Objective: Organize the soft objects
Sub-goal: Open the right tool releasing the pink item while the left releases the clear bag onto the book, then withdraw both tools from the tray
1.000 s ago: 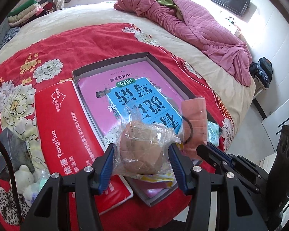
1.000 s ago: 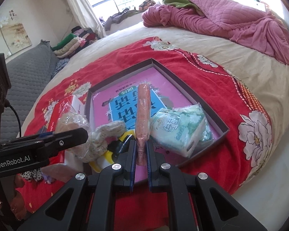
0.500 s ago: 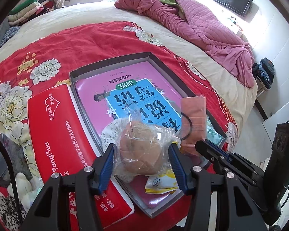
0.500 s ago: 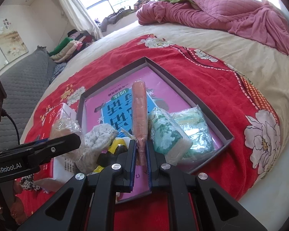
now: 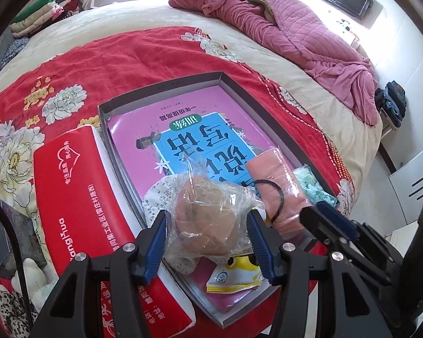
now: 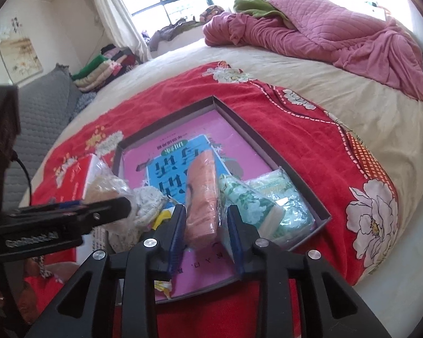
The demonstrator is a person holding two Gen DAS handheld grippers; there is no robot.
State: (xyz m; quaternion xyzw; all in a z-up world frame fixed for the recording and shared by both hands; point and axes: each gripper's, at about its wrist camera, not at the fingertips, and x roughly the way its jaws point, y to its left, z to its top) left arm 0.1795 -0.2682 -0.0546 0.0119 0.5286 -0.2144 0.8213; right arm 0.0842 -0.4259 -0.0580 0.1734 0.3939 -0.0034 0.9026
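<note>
Your landmark is the shallow grey box [image 5: 270, 118] on the red flowered blanket [image 5: 104, 64]. On its floor lies one pink book with a blue panel [image 5: 194, 129].

At the near end of the box, on top of the book, you have several soft things: one white floral cloth [image 5: 160, 191], one small yellow packet [image 5: 234, 278], one salmon-pink pack [image 6: 201, 197], and two green-white tissue packs [image 6: 249, 200] that lie side by side against the right wall of the box.

Your left gripper [image 5: 207, 239] is clenched on one brown lump in a clear plastic bag [image 5: 208, 219]; both blue pads press into the plastic. The bag hangs over the near left part of the box, above the floral cloth.

Your right gripper [image 6: 203, 225] has its jaws spread apart around the near end of the salmon-pink pack. The left finger looks close to the pack or touching it, the right finger stands clear with a gap, so the pack is not squeezed. It rests in the near middle of the box, pointing toward the far wall.

Just outside the left wall of the box lies one long red tissue package [image 5: 84, 205].
</note>
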